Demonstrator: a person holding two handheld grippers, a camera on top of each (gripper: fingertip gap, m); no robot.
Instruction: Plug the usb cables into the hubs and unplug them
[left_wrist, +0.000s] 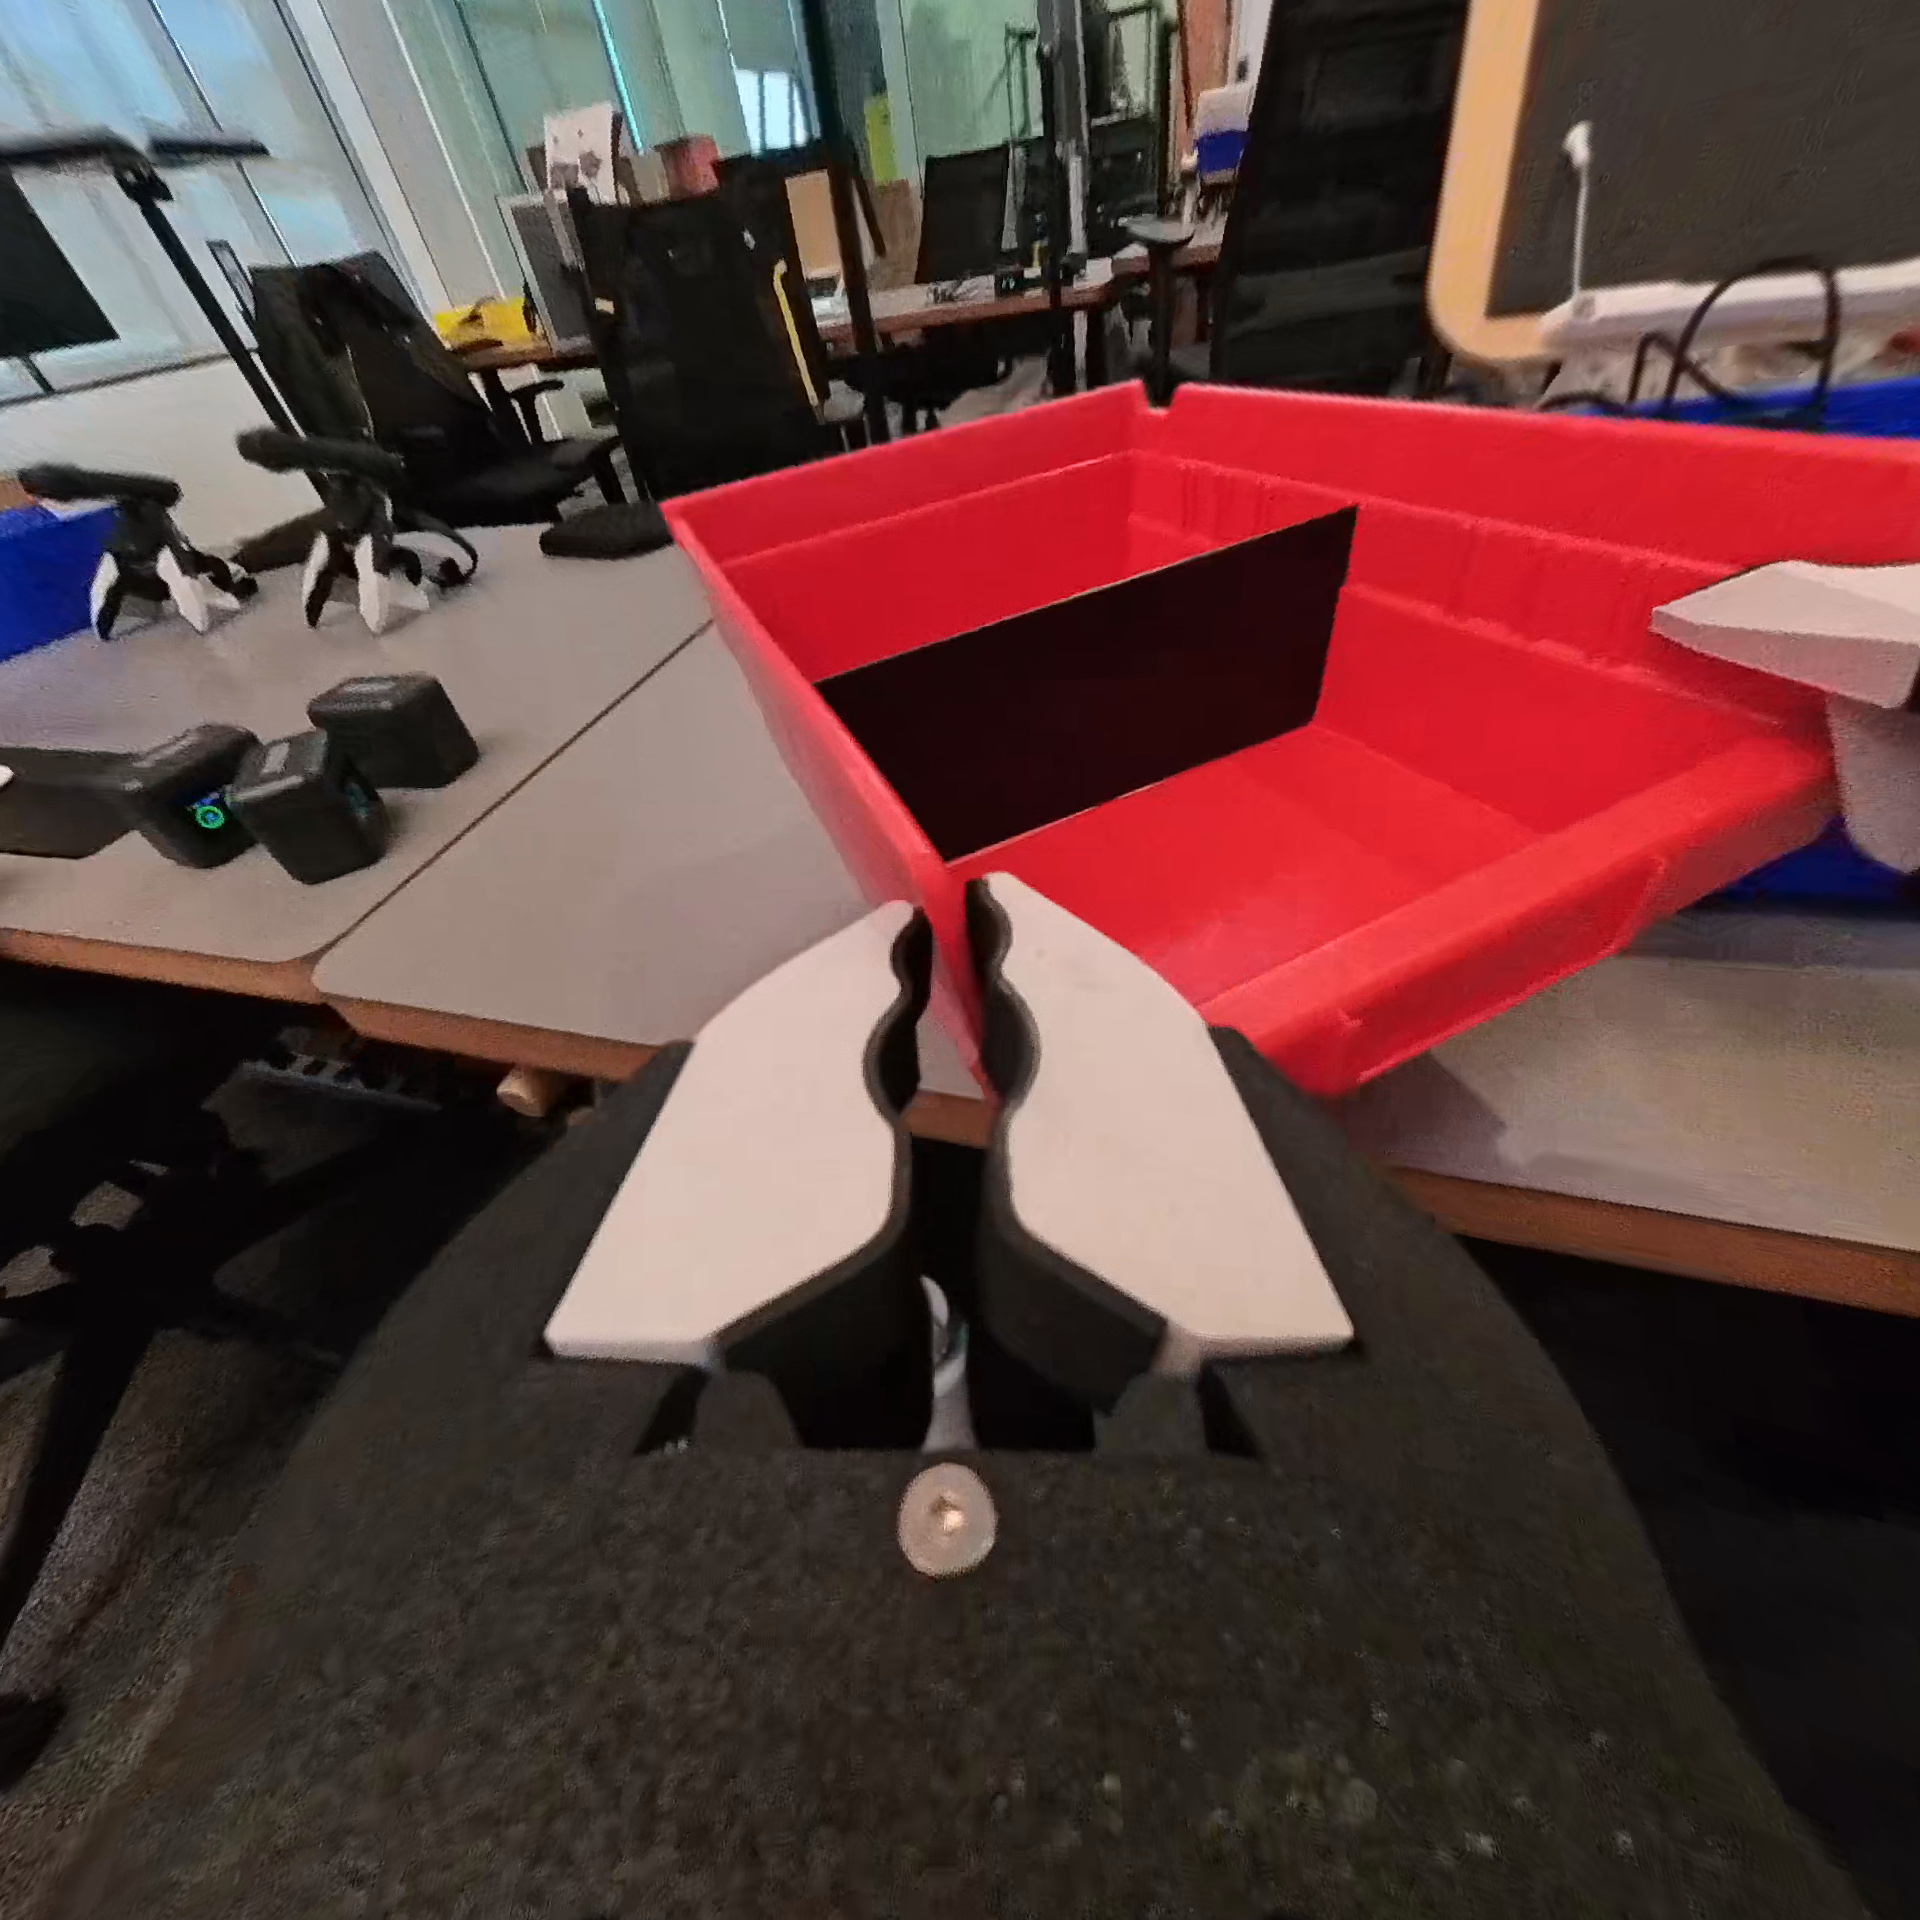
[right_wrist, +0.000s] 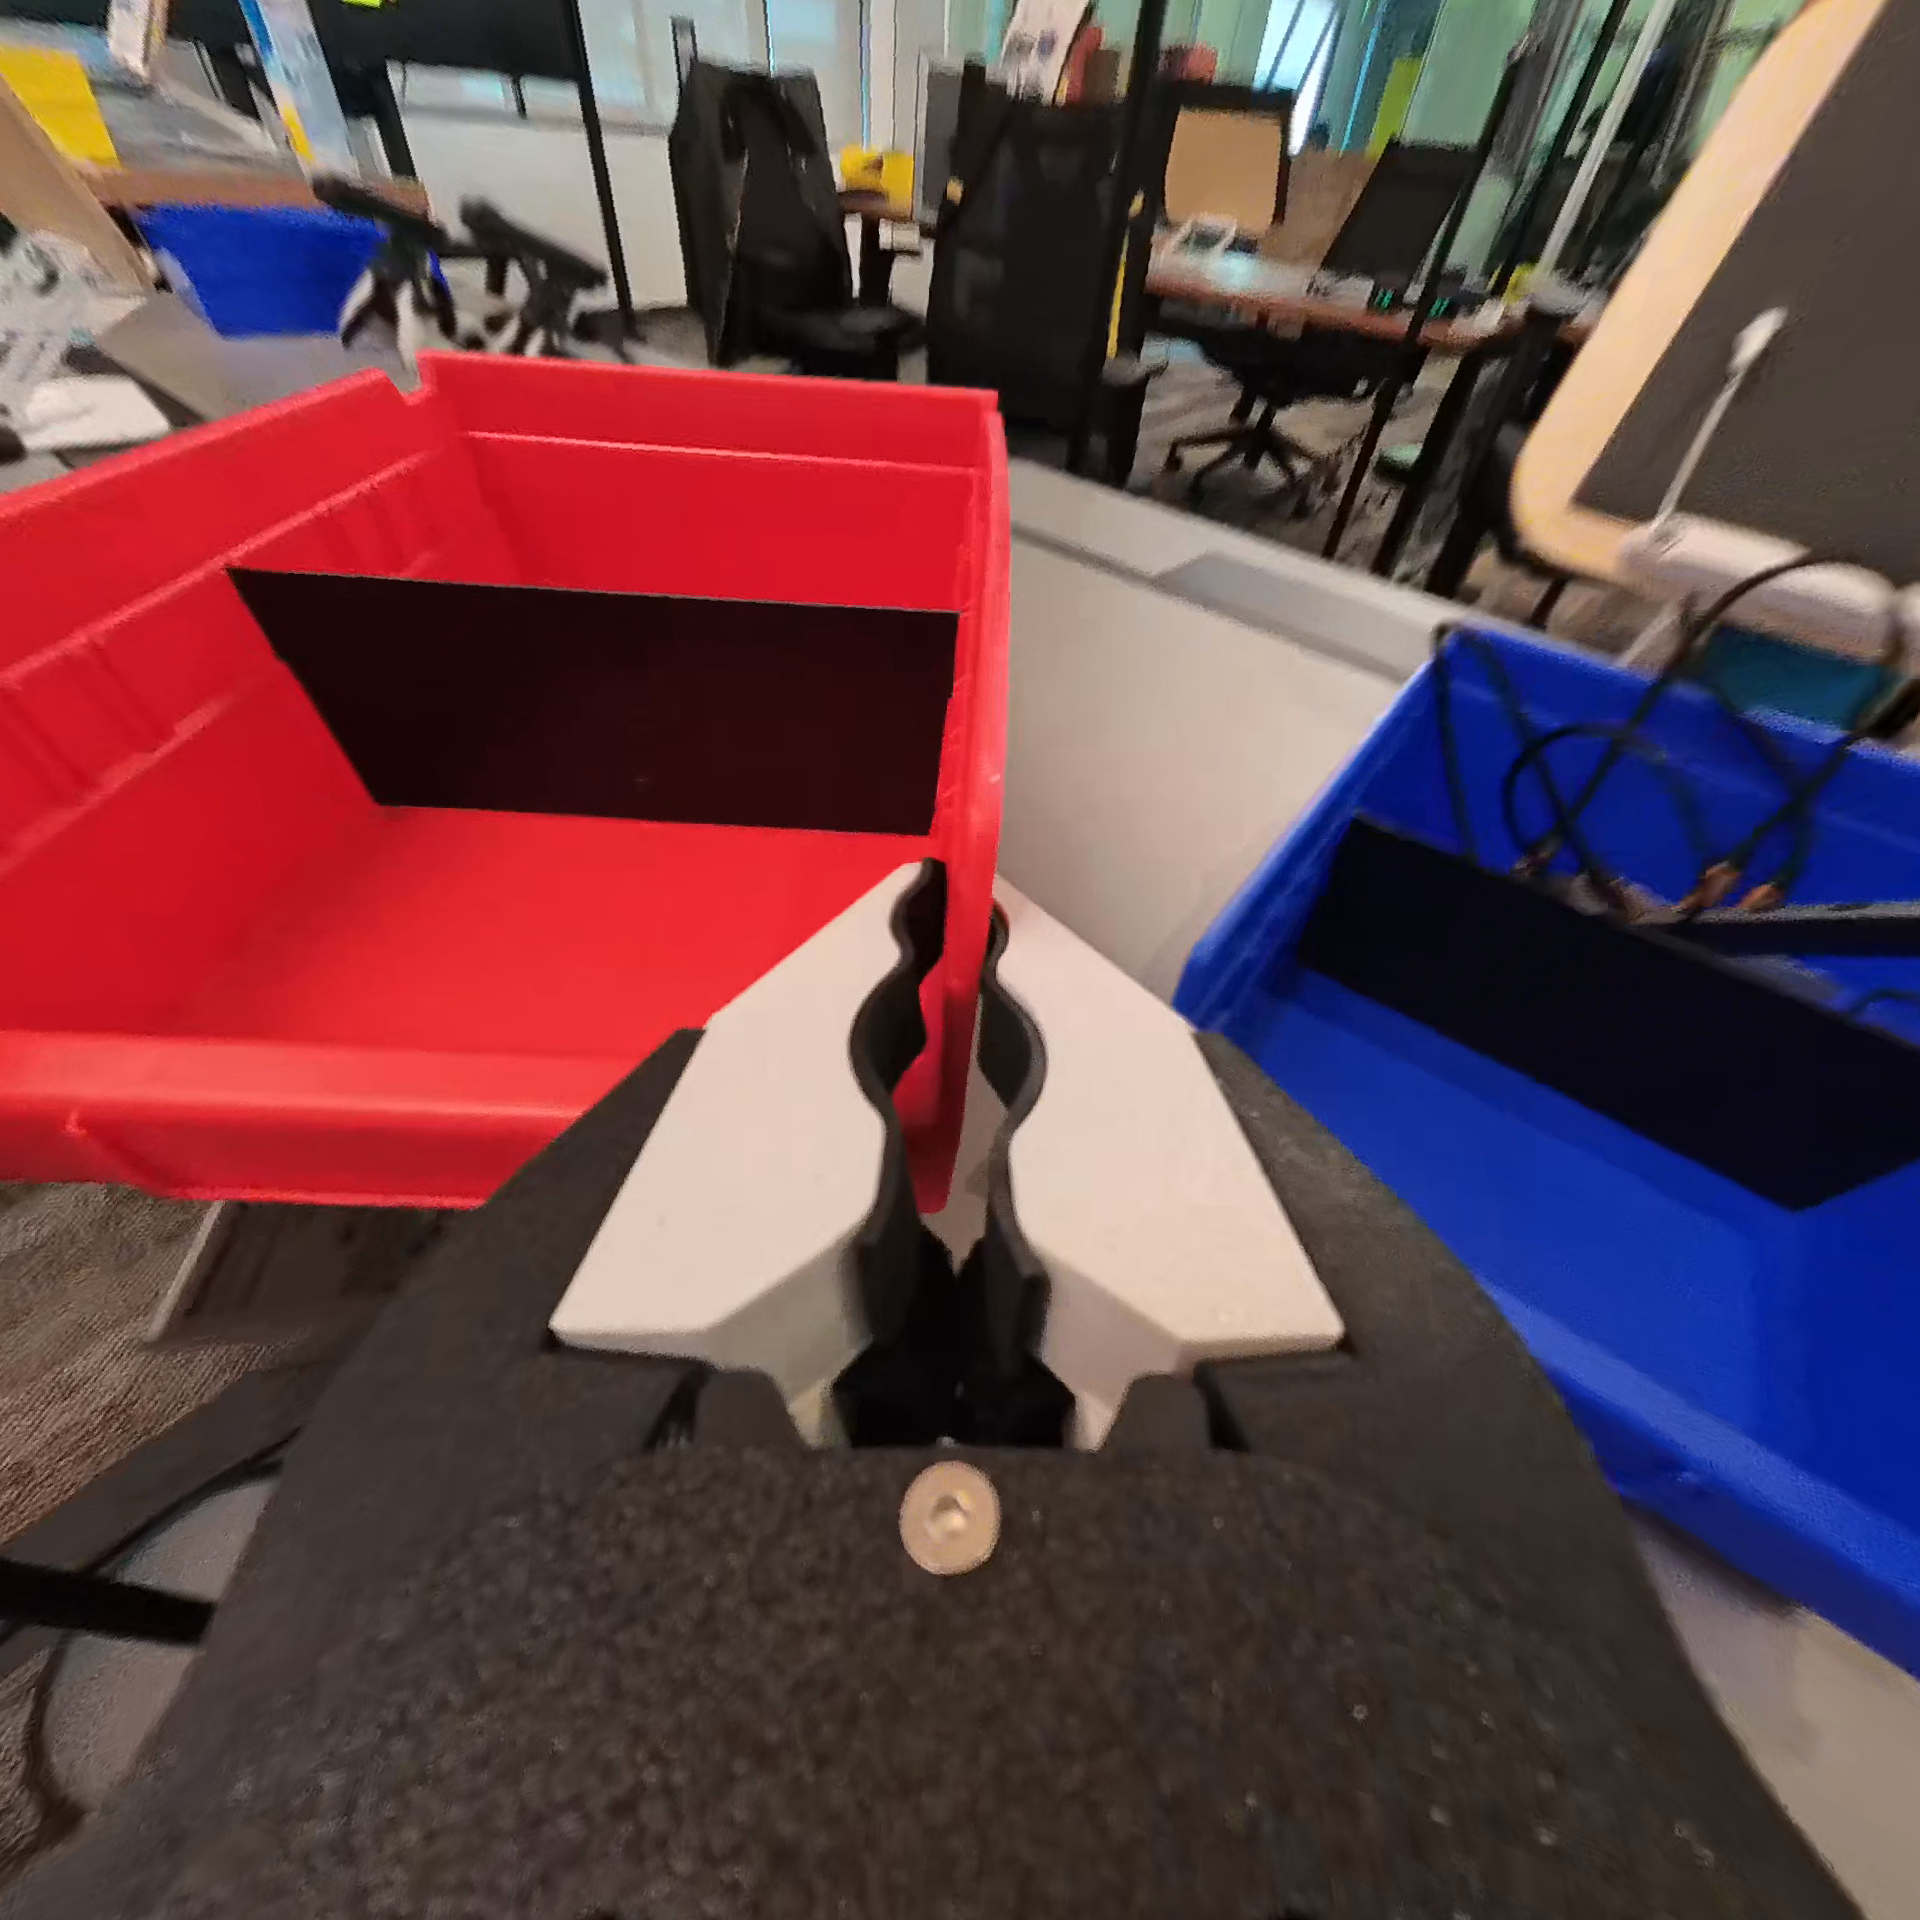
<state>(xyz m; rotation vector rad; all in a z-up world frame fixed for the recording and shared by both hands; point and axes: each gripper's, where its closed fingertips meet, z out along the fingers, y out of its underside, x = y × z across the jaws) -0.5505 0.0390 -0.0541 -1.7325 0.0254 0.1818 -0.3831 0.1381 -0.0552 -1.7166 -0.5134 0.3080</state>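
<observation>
While both grippers pinch opposite side walls of the red bin (left_wrist: 1299, 852), the step in hand looks like carrying or repositioning that bin, not plugging yet. Left gripper (left_wrist: 948, 920): jaws clenched on the bin's left wall near its front corner, centre of the left wrist view. Right gripper (right_wrist: 961, 904): jaws clenched on the bin's right wall, centre of the right wrist view; its fingertip also shows at the right edge of the left wrist view. The red bin is tilted, its front corner past the edge of the grey table (left_wrist: 582, 831), and it looks lifted at least partly off the surface. It is empty apart from a black divider (left_wrist: 1091, 686) standing across it.

Task's things: the usb cables (right_wrist: 1621, 769) sit in the blue bin (right_wrist: 1558, 1195), right side of the right wrist view, draped over its far rim with plug ends near a black divider. Hubs: cannot tell; a dark flat thing by the plugs may be one.

To do it well, my judgement: move both grippers together at the same height, since thin walls can slip or flex. Keep the bin clear of the blue bin just beside it. Set it flat before letting go. Spare grippers (left_wrist: 260, 561) and black boxes (left_wrist: 301, 779) at left of the left wrist view are well apart.
</observation>
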